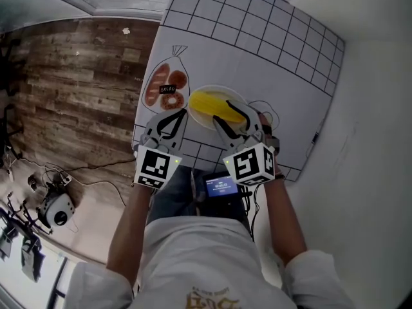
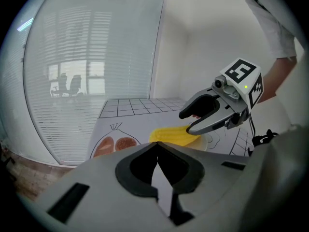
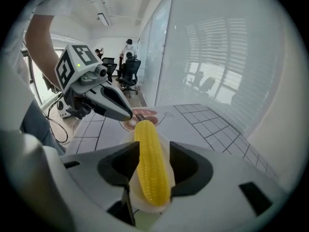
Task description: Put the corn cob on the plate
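A yellow corn cob (image 1: 209,103) lies on a small white plate (image 1: 222,88) on the paper mat. My right gripper (image 1: 222,111) hovers just over the cob's near end. In the right gripper view the cob (image 3: 149,163) lies lengthwise between the spread jaws, with the plate (image 3: 133,194) under it and a gap showing beside the cob. My left gripper (image 1: 182,114) is shut and empty just left of the plate, its tip (image 3: 128,116) near the cob's far end. From the left gripper view, the right gripper (image 2: 185,123) stands above the cob (image 2: 174,135).
The white mat carries a printed grid and a drawn bag of sausages (image 1: 166,85) left of the plate. A small screen device (image 1: 221,185) sits at the person's waist. Wooden floor with cables (image 1: 58,179) lies to the left, a white wall to the right.
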A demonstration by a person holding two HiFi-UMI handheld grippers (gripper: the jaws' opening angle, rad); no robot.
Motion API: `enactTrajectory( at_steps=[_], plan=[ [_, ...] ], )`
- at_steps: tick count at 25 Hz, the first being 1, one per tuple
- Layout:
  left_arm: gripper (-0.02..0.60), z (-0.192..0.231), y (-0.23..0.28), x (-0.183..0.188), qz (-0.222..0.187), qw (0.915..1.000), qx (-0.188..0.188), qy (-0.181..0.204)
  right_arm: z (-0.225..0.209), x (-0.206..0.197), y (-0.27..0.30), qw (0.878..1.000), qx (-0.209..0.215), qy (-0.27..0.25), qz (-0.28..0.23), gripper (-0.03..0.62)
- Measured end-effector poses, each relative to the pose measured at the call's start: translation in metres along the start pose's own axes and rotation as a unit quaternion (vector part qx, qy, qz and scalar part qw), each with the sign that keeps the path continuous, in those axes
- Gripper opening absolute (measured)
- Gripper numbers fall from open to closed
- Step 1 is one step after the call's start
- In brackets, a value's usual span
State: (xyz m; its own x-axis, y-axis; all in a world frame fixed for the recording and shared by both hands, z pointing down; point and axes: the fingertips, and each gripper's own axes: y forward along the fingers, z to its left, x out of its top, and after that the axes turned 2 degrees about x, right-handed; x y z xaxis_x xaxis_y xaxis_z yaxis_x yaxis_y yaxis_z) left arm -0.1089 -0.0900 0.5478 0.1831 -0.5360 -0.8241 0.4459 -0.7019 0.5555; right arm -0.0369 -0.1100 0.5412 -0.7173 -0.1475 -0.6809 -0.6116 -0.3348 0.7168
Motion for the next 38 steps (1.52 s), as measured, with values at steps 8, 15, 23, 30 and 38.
enactTrajectory(
  at_steps=[8,15,23,30,38],
  plan=[
    [0.009,0.000,-0.004,0.022,-0.020,0.9997,0.008,0.008,-0.026,-0.008,-0.035,0.995,-0.080,0.058,-0.023,0.008],
    [0.008,-0.003,-0.016,0.060,-0.055,0.9982,0.018,0.016,-0.049,-0.002,-0.083,0.974,-0.147,0.147,-0.086,0.008],
    [0.008,-0.005,-0.043,0.104,-0.106,0.9939,0.032,-0.001,-0.054,0.013,-0.136,0.956,-0.209,0.158,-0.130,0.007],
    [0.008,0.002,-0.081,0.136,-0.134,0.9887,0.062,0.025,-0.057,0.030,-0.187,0.942,-0.263,0.132,-0.162,0.006],
    [0.008,-0.001,-0.114,0.169,-0.178,0.9794,0.087,0.042,-0.065,0.055,-0.223,0.918,-0.281,0.177,-0.215,0.007]
  ],
)
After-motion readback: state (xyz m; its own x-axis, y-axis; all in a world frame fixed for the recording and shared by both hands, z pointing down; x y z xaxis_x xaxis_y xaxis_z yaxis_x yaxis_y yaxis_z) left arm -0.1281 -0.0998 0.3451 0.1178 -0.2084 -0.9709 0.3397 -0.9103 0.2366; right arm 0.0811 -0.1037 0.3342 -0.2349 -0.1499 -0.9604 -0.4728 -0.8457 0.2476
